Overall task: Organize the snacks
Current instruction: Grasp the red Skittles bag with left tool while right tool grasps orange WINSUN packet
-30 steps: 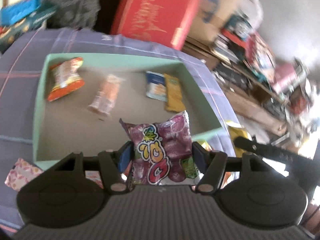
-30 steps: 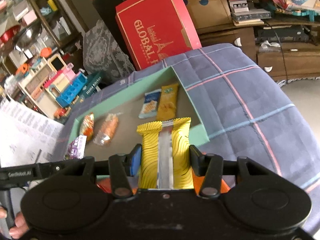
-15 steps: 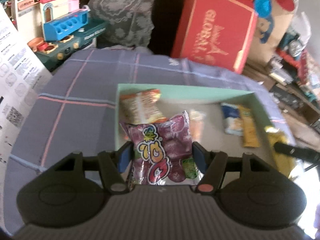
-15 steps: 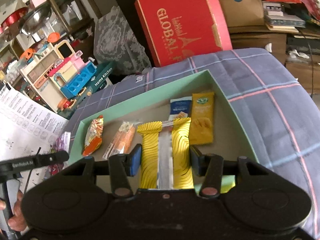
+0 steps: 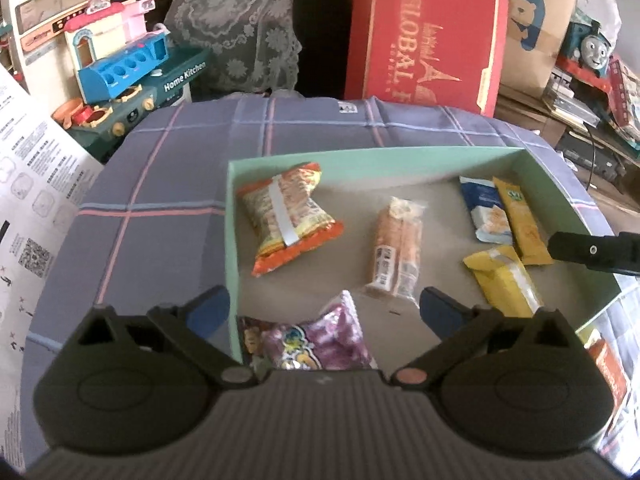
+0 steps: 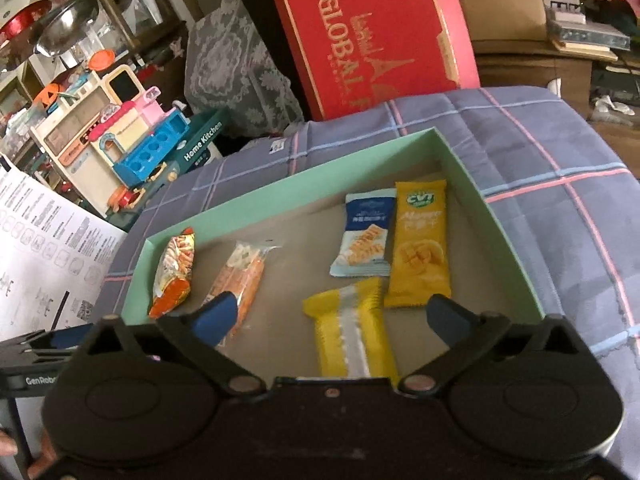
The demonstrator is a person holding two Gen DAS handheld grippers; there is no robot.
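Both claws opening wide, nothing pinched: left gripper [image 5: 324,312] lets the purple snack bag [image 5: 316,344] drop at the green box's [image 5: 400,156] near-left corner, right gripper [image 6: 332,316] frees the yellow bar [image 6: 352,328] beside the mango packet [image 6: 420,248], likely grouping.

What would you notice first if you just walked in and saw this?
Probably the big red box standing behind the table, then the green tray on the checked cloth with snacks in it. Nearest the right gripper lies a yellow pack, free between its opening fingers. A purple bag sits in the tray's near corner, between the left gripper's opening fingers.
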